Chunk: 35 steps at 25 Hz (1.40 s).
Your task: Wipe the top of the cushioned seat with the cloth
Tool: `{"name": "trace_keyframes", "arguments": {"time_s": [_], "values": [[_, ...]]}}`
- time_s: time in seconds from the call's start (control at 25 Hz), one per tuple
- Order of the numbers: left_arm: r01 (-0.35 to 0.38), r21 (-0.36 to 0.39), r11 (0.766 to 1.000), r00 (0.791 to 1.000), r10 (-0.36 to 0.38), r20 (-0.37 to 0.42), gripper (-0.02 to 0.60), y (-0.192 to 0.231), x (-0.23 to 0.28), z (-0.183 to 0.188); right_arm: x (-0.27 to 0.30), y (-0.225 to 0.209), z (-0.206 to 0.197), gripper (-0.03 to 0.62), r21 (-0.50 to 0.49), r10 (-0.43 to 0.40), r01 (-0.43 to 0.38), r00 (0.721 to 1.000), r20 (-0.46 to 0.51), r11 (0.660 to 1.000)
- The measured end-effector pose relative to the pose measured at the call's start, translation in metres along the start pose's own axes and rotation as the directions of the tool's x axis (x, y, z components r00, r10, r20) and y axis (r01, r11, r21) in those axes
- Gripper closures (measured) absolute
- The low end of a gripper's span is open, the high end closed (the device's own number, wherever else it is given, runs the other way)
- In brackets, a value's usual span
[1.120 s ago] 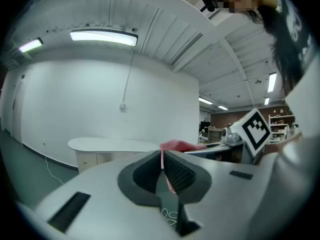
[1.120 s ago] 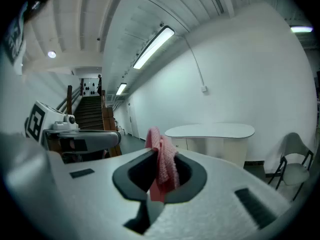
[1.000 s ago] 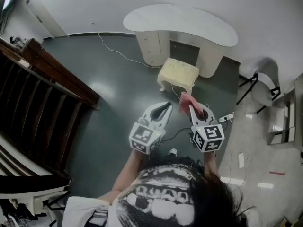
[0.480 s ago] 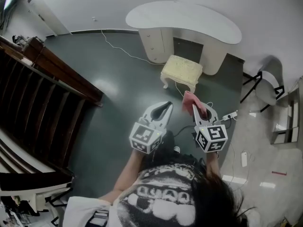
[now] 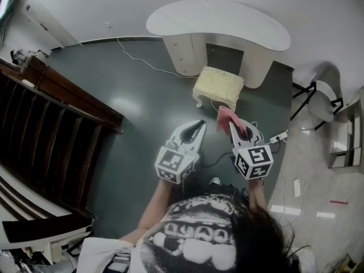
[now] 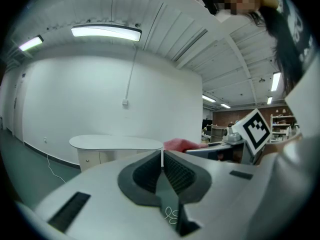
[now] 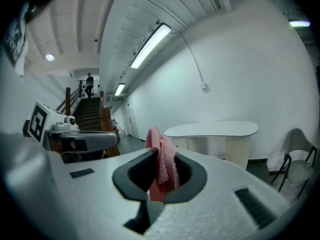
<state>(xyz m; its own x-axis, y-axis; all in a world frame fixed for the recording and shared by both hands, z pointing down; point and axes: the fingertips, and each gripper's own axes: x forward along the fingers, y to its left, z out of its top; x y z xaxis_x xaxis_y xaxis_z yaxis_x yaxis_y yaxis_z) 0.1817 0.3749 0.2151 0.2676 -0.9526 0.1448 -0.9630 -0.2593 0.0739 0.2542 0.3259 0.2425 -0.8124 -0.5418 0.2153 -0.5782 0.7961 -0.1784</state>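
Cushioned seat (image 5: 218,86) stands just before desk (image 5: 219,24).

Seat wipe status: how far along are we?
Done: the right gripper is shut on the pink cloth. In hand: both grippers are in the air, short of the cushioned seat; the left gripper is shut and empty. Left: bring the cloth down to the seat top and wipe it; no contact yet.
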Motion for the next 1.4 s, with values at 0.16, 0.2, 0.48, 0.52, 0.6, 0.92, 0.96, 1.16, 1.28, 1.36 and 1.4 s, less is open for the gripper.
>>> {"name": "trace_keyframes", "arguments": {"time_s": [0.16,0.2,0.48,0.52,0.6,0.92,0.96,1.16,1.28,1.36,1.4], "values": [[0.039,0.003,0.999,0.999,-0.039,-0.015,0.567,0.030,0.023,0.001,0.041,-0.011,0.003,0.580,0.012,-0.028,0.029,1.000,-0.013,1.000],[0.046,0.002,0.999,0.999,-0.046,-0.018,0.566,0.040,0.029,0.000,0.054,-0.014,0.005,0.580,0.011,-0.037,0.037,0.999,-0.019,0.999],[0.103,-0.015,0.995,0.994,-0.103,-0.027,0.568,0.152,0.061,-0.007,0.164,-0.014,0.009,0.579,0.035,-0.105,0.107,0.992,-0.074,0.994],[0.116,-0.019,0.993,0.993,-0.116,-0.026,0.567,0.169,0.066,-0.004,0.181,-0.012,0.010,0.580,0.035,-0.111,0.115,0.990,-0.085,0.993],[0.139,-0.024,0.990,0.990,-0.139,-0.021,0.567,0.203,0.076,0.002,0.214,-0.006,0.016,0.580,0.035,-0.123,0.126,0.988,-0.096,0.991],[0.212,-0.037,0.977,0.977,-0.213,-0.029,0.566,0.296,0.109,0.003,0.305,0.004,0.028,0.579,0.044,-0.174,0.181,0.976,-0.132,0.982],[0.219,-0.044,0.975,0.975,-0.221,-0.031,0.566,0.302,0.111,0.001,0.311,0.004,0.027,0.580,0.044,-0.181,0.189,0.974,-0.138,0.981],[0.251,-0.067,0.966,0.966,-0.254,-0.047,0.568,0.320,0.121,-0.010,0.325,0.002,0.021,0.579,0.046,-0.216,0.226,0.963,-0.163,0.973],[0.268,-0.077,0.960,0.961,-0.272,-0.050,0.566,0.320,0.128,-0.012,0.323,-0.003,0.018,0.579,0.053,-0.239,0.252,0.955,-0.176,0.966],[0.283,-0.082,0.955,0.956,-0.288,-0.057,0.568,0.317,0.133,-0.015,0.321,-0.009,0.015,0.579,0.060,-0.255,0.270,0.949,-0.184,0.961],[0.291,-0.084,0.953,0.953,-0.297,-0.064,0.567,0.315,0.136,-0.017,0.321,-0.013,0.013,0.580,0.066,-0.263,0.279,0.946,-0.187,0.958]]}}
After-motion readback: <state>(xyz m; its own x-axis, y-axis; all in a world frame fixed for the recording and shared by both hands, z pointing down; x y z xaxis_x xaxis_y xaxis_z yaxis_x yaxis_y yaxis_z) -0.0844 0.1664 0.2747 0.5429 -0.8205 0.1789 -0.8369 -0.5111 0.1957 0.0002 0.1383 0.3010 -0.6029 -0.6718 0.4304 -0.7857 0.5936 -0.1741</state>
